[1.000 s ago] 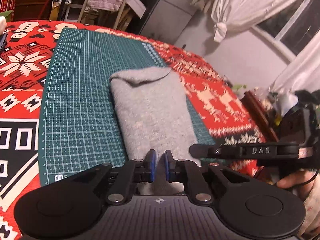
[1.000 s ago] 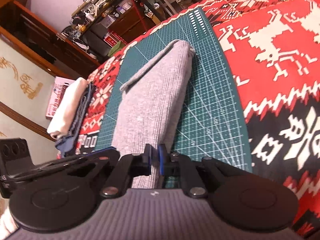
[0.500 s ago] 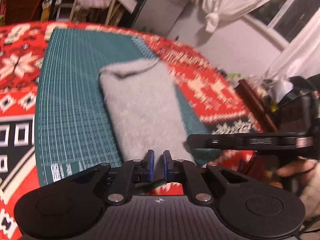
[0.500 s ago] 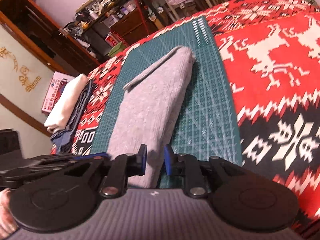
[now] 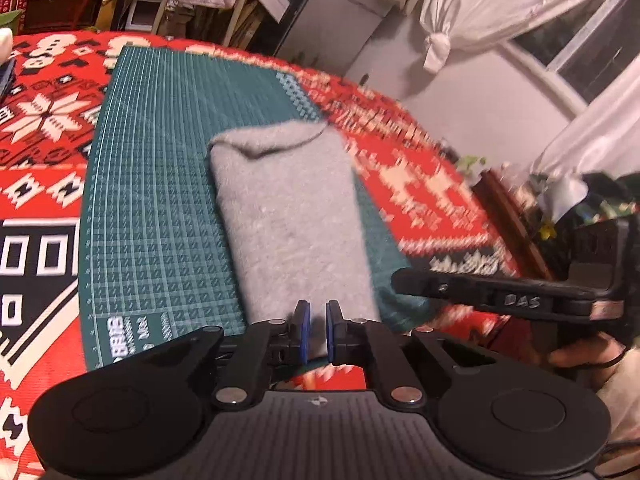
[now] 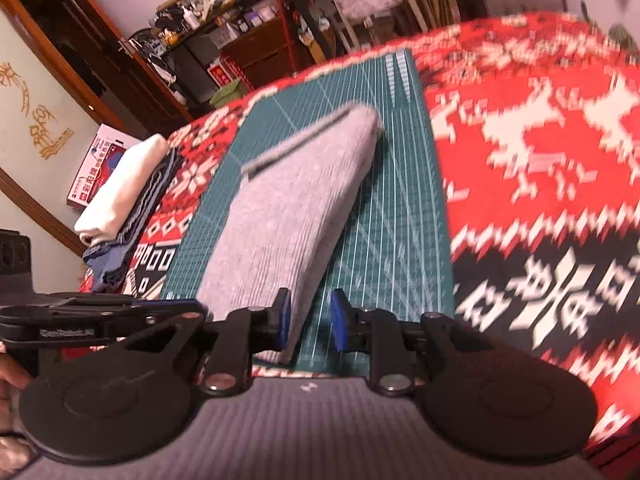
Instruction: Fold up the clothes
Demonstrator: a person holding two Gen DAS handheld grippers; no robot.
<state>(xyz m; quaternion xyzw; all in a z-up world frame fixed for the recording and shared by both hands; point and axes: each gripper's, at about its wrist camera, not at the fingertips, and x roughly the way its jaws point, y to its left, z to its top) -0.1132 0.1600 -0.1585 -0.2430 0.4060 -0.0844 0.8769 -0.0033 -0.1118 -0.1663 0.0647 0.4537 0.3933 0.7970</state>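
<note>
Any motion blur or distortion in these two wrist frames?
Left wrist: red patterned cloth smeared at right, grey folded garment soft, fisheye bends green cutting mat. Right wrist: red cloth streaked at right, shelves behind fairly sharp; warm indoor light in both.

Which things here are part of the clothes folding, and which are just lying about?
Part of the job:
- folded grey garment
- green cutting mat under it
- left gripper and right gripper

Lying about:
- stack of folded clothes off the mat
- red patterned cover
- box behind the stack
- tied white curtain
</note>
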